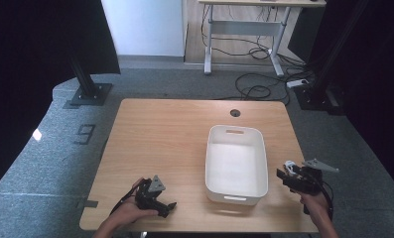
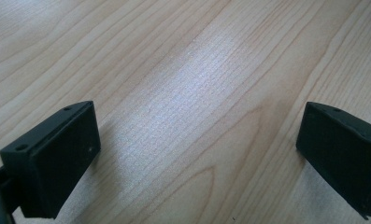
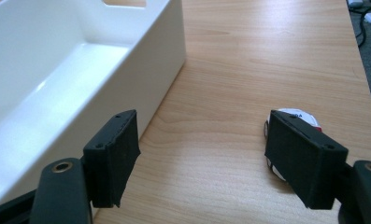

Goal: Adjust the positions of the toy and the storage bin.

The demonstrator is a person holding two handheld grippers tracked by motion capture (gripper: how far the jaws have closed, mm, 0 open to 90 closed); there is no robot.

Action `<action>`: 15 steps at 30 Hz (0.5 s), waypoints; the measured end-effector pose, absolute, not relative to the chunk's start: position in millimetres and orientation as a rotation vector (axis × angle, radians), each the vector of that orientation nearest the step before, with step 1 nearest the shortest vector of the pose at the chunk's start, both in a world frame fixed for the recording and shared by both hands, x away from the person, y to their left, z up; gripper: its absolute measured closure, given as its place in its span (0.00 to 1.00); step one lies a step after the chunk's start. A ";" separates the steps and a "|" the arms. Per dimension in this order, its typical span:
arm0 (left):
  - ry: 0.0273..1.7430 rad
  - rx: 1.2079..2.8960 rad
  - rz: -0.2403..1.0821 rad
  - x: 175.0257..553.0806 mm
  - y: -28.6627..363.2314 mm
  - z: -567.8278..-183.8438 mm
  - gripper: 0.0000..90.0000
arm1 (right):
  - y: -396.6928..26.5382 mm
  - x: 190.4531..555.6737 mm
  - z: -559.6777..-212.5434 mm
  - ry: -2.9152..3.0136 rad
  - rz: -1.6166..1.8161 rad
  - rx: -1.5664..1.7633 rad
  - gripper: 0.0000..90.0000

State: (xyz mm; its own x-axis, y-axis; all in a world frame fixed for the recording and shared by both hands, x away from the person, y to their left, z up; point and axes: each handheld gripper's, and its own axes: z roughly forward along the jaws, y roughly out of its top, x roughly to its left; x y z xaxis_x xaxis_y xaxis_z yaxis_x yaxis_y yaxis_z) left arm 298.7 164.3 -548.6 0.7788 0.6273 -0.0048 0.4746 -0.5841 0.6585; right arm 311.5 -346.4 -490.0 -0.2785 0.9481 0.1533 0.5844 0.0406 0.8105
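Note:
A white plastic bin [image 1: 236,163] with handle slots stands empty on the right half of the wooden table [image 1: 160,139]. My left gripper [image 1: 161,202], held in a hand near the table's front edge, is open over bare wood [image 2: 197,154], with nothing between its jaws. My right gripper [image 1: 290,174] is just right of the bin and open [image 3: 202,158], and its jaws are empty too. The bin's wall [image 3: 141,74] is beside its left jaw. A small white object with a red mark [image 3: 296,116] lies on the table, partly hidden behind the right jaw, and shows as a white spot [image 1: 290,164].
A round cable hole [image 1: 235,113] sits near the table's far edge. Beyond the table are grey carpet, a desk frame [image 1: 244,29] with loose cables, and black stands [image 1: 88,89] at both sides. Bare wood spreads left of the bin.

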 end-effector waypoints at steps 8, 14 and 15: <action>0.815 2.306 0.300 298.6 164.3 -548.5 0.00 | -344.4 310.0 -482.4 1.877 1.160 1.531 0.27; 0.815 2.306 0.300 298.7 164.4 -548.5 0.00 | -343.8 309.1 -477.3 1.868 1.182 1.517 0.27; 0.815 2.306 0.300 298.6 164.3 -548.6 0.00 | -343.3 309.0 -476.6 1.867 1.184 1.517 0.27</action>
